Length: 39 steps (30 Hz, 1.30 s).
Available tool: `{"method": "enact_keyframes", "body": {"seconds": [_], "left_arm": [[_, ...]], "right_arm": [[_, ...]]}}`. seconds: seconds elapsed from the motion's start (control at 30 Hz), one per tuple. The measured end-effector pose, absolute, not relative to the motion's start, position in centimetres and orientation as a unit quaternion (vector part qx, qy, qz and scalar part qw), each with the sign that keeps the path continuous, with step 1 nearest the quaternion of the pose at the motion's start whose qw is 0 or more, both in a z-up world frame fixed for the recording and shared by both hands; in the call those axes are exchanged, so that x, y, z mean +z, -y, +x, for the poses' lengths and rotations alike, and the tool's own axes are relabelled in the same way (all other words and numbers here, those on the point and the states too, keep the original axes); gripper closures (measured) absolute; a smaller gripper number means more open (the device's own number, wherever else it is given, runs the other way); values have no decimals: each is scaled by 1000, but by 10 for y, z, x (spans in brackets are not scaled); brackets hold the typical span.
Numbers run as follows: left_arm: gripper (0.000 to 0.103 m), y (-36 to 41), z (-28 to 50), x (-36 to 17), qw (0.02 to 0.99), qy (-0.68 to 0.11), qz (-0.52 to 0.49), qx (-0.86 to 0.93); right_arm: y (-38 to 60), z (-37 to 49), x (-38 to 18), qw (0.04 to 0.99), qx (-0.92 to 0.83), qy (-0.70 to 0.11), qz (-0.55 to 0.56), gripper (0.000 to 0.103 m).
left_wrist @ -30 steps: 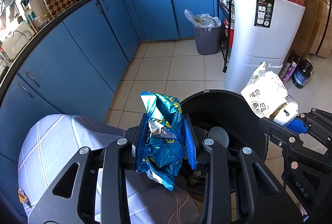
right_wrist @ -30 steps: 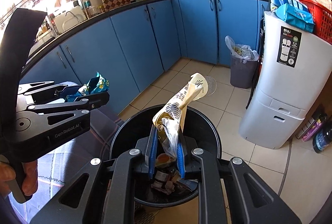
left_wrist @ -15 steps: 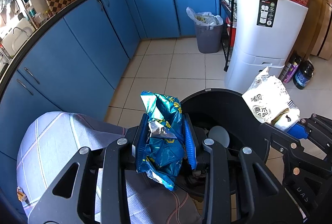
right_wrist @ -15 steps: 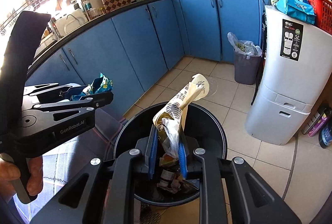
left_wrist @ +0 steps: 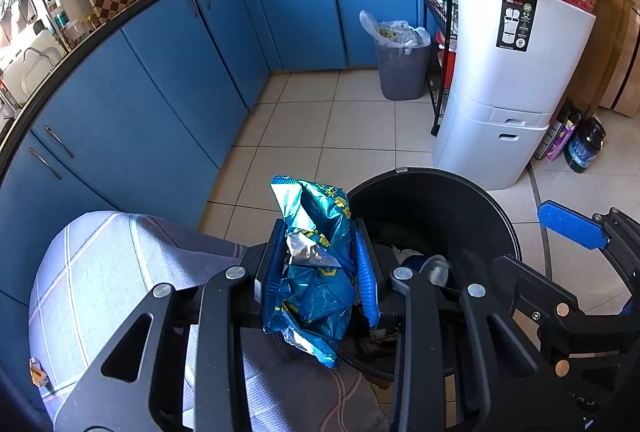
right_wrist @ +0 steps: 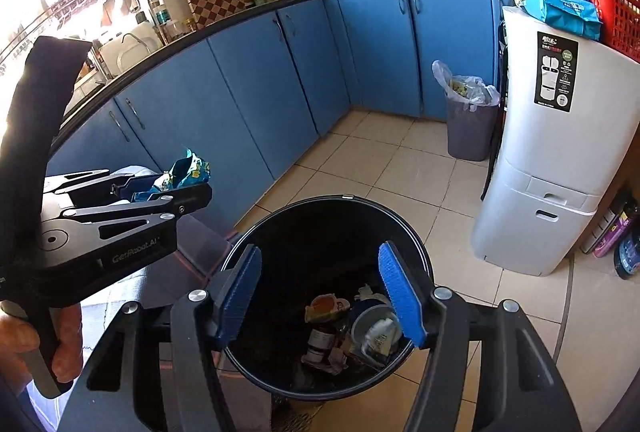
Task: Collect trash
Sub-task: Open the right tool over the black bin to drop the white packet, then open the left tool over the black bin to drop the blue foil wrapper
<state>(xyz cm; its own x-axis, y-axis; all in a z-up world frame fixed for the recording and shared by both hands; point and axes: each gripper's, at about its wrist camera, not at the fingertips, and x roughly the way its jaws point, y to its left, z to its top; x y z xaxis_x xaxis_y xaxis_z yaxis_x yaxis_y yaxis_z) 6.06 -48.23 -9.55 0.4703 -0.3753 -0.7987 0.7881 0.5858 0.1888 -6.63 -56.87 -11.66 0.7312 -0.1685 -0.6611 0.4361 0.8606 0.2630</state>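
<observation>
Clamping a crumpled teal snack wrapper [left_wrist: 316,268] between narrowly set blue pads [left_wrist: 365,274], our left gripper [left_wrist: 318,272] hovered just short of the black trash bin [left_wrist: 504,228], while our right gripper [right_wrist: 320,298] hung over the bin's mouth with its jaws opening wide and nothing between them.

We judged the wrapper the piece of trash in hand. It stood roughly upright in the left jaws, its long axis running up and away along the fingers, with its top poking above the pads and its lower end drooping below them. From the left wrist view the bin lay to the right of the wrapper and slightly beyond, with its near-left rim almost under the bag. A short carry rightward should put the wrapper over the opening, and the left hand [right_wrist: 40,344] was the one placed to make it. In the right wrist view the same wrapper showed at the far left, well clear of the bin's rim.

Inside the bin we made out a jar [right_wrist: 324,332], a round tub [right_wrist: 376,324] and scraps of paper, though the bottom was dark and partly screened by the right pads. A checked cloth [left_wrist: 104,272] lay under the left gripper. What it covered we could not tell.
</observation>
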Motion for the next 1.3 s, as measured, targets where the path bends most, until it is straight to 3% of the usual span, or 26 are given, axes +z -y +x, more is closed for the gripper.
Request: {"method": "enact_keyframes", "body": {"seconds": [1.13, 1.17, 1.23, 1.3], "left_arm": [[67, 493, 52, -94, 803, -373, 285, -368], [65, 494, 53, -94, 802, -377, 284, -367], [27, 493, 54, -93, 807, -376, 279, -361], [21, 490, 53, -88, 815, -363, 270, -363]], "right_arm": [[596, -91, -115, 901, -207, -307, 225, 43], [596, -91, -115, 901, -208, -307, 225, 43], [596, -91, -116, 901, -209, -307, 225, 43], [597, -93, -117, 900, -209, -307, 226, 43]]}}
